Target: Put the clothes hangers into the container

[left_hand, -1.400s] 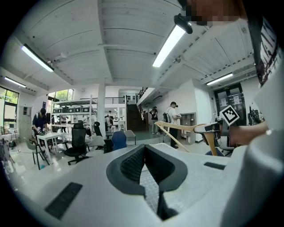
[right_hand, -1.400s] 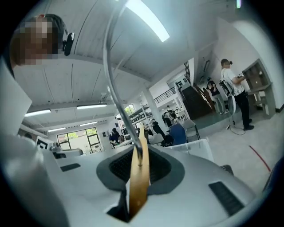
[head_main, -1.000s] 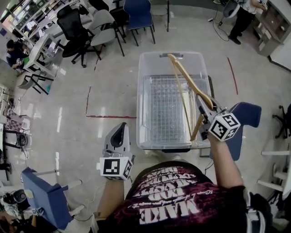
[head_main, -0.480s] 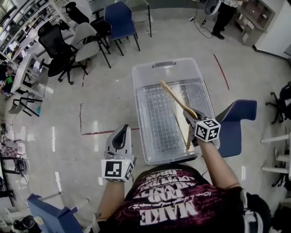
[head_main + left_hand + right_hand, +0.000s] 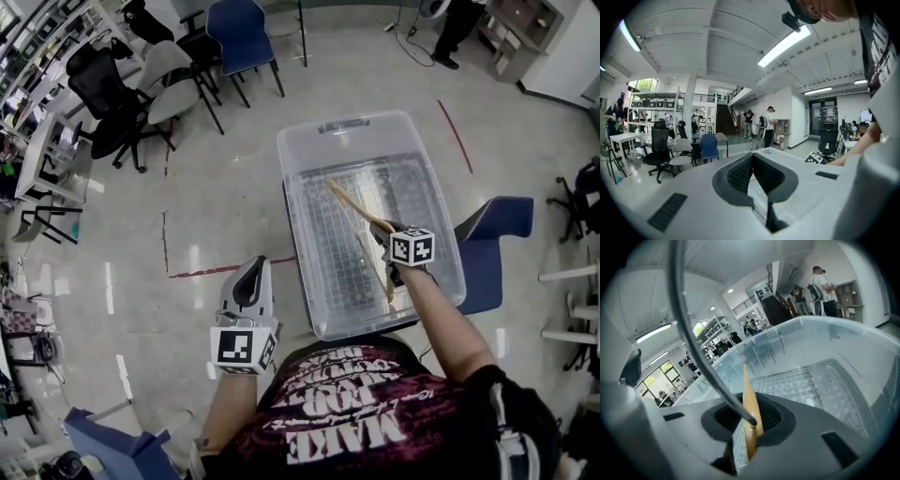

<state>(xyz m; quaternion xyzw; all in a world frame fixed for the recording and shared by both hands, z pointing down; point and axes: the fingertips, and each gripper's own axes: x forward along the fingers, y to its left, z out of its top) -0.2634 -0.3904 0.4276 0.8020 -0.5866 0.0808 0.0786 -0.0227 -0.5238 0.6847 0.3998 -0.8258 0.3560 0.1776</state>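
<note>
Head view: your right gripper (image 5: pixel 378 230) hides part of the one wooden hanger (image 5: pixel 349 202), which slants from 11 to 5 o'clock inside the single clear container (image 5: pixel 309 141); its fingers (image 5: pixel 771 416) are clamped on it. The right gripper view cuts off the metal hook (image 5: pixel 686 329). Your left gripper (image 5: pixel 251 274), at the container's 7 o'clock, has its fingers (image 5: pixel 740 173) together, empty.
</note>
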